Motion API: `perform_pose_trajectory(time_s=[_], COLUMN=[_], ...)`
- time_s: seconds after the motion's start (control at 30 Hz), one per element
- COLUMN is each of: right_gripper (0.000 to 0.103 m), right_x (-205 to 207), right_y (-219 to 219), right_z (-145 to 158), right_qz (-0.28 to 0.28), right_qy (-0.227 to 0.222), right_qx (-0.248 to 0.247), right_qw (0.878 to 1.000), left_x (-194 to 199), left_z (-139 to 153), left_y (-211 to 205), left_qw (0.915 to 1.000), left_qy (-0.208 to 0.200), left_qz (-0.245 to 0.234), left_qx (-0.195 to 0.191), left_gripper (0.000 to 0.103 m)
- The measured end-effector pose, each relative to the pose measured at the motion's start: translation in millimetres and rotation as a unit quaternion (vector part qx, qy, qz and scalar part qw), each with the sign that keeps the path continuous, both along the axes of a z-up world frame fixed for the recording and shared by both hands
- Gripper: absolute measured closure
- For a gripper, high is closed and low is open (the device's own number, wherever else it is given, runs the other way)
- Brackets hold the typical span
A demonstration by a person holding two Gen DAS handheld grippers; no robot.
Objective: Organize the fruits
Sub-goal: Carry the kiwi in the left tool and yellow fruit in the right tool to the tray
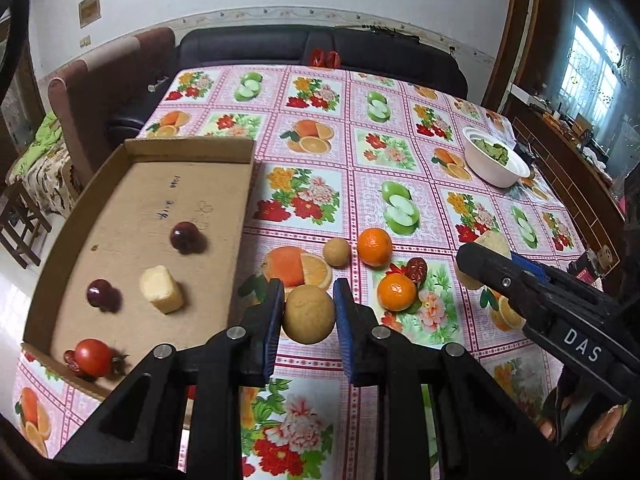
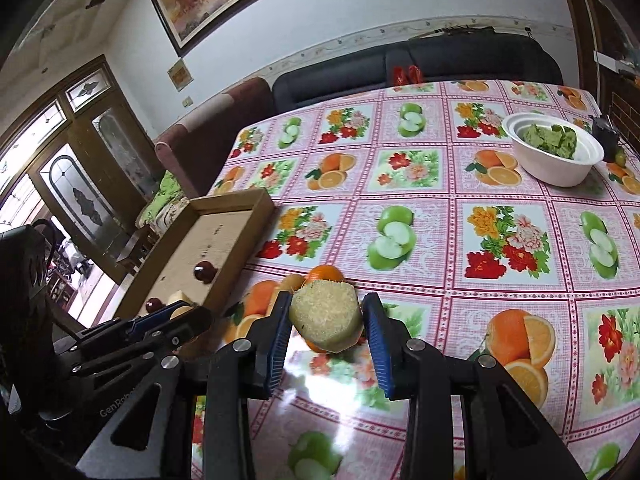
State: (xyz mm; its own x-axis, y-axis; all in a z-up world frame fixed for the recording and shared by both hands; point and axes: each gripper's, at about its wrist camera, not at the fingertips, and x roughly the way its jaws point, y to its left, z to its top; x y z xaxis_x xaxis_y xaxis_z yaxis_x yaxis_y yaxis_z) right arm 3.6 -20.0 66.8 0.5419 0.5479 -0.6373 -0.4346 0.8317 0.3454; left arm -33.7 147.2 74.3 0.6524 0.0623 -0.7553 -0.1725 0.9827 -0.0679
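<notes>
While your left claw (image 1: 308, 312) grips a round fruit (image 1: 309, 314) and your right claw (image 2: 326, 322) grips a pale chunk (image 2: 326, 322), carry both into the tray (image 1: 188, 146) on the left claw's left.

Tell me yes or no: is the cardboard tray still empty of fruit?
No. In the left wrist view the cardboard tray already holds a tomato, two dark red fruits and a pale yellow chunk.

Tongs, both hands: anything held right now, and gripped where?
Both hold. The left tongs pinch a round tan fruit across its middle. The right tongs pinch a pale yellow cut chunk by its two opposite sides.
</notes>
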Motion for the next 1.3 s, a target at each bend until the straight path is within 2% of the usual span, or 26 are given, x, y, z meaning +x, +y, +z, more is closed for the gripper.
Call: perform_pose_trajectory(time_s=[0.33, 0.93, 1.3], right_gripper=[0.067, 0.067, 0.067], right_x=[-10, -8, -8], right_y=[19, 74, 98], right_z=[7, 12, 11], right_qz=[0.020, 0.061, 0.083], right_qy=[-0.006, -0.010, -0.011], right_qx=[0.001, -0.015, -0.020], right_qw=[1.000, 0.998, 0.996], left_x=[-14, -21, -20], left_z=[7, 0, -4], left_y=[22, 74, 83], left_qw=[0.9995, 0.9974, 0.9969], left_qy=[-0.012, -0.009, -0.004], left_qz=[0.027, 0.072, 0.078], left_qx=[0.010, 0.002, -0.005], left_gripper=[0.081, 0.080, 0.080])
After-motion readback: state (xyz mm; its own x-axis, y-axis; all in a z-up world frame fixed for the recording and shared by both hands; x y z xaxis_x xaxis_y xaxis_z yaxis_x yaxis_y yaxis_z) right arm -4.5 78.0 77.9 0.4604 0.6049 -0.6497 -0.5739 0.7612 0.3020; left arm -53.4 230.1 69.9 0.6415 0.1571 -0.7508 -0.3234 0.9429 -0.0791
